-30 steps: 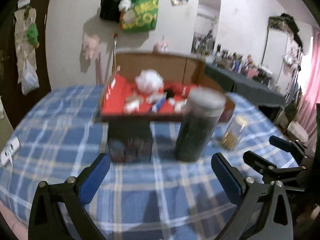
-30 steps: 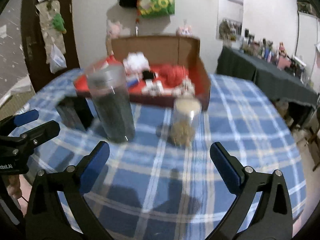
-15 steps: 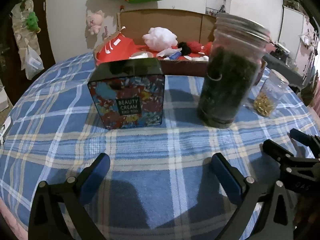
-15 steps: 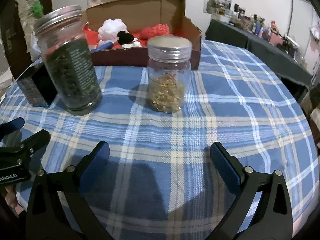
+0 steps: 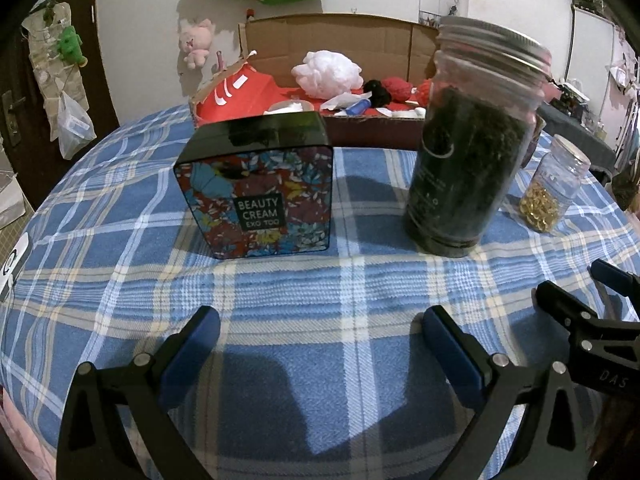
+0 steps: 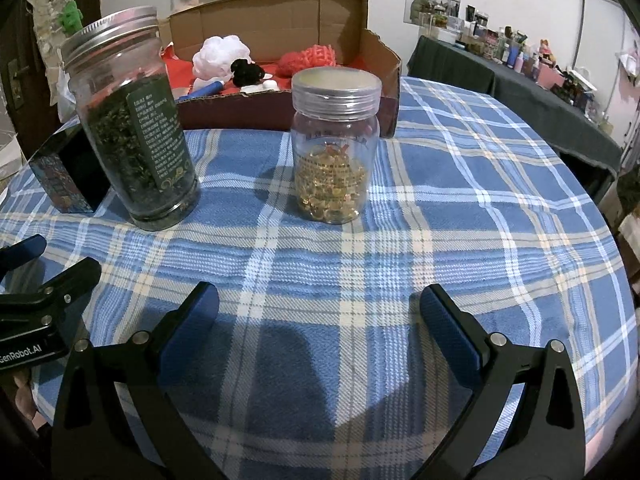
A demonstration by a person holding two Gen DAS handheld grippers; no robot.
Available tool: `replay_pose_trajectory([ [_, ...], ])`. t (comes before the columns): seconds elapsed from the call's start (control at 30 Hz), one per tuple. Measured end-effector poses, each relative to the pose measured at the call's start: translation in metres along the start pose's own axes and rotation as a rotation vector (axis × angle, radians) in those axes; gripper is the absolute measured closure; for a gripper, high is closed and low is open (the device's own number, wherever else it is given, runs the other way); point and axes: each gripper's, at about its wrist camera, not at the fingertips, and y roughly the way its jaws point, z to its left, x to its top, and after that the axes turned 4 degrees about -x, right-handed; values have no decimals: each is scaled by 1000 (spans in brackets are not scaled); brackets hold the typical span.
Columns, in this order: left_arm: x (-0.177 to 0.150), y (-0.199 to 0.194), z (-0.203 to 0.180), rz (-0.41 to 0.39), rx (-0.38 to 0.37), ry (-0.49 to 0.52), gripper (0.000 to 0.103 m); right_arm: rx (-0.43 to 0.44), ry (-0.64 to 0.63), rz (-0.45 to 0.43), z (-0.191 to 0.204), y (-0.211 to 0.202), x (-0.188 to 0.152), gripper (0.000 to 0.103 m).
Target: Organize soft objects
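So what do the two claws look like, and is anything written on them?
Both look alike. The left claw and right claw each have two black angular arms with triangular cut-outs and small silver screws, tipped with flat blue pads. Seen from the side, the left one carries white "GenRobot.AI" lettering, and the right one shows "DAS".

Blue plaid table [image 6: 460, 208] carries 2 jars [image 6: 132, 128] [image 6: 334, 144], floral box [image 5: 256, 188], cardboard box [image 6: 376, 60].
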Motion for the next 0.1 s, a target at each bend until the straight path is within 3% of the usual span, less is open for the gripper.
replay_pose_trajectory([
  [0.1, 1, 0, 0, 0, 0, 0, 0, -1, 0, 0, 0, 0, 0, 0],
])
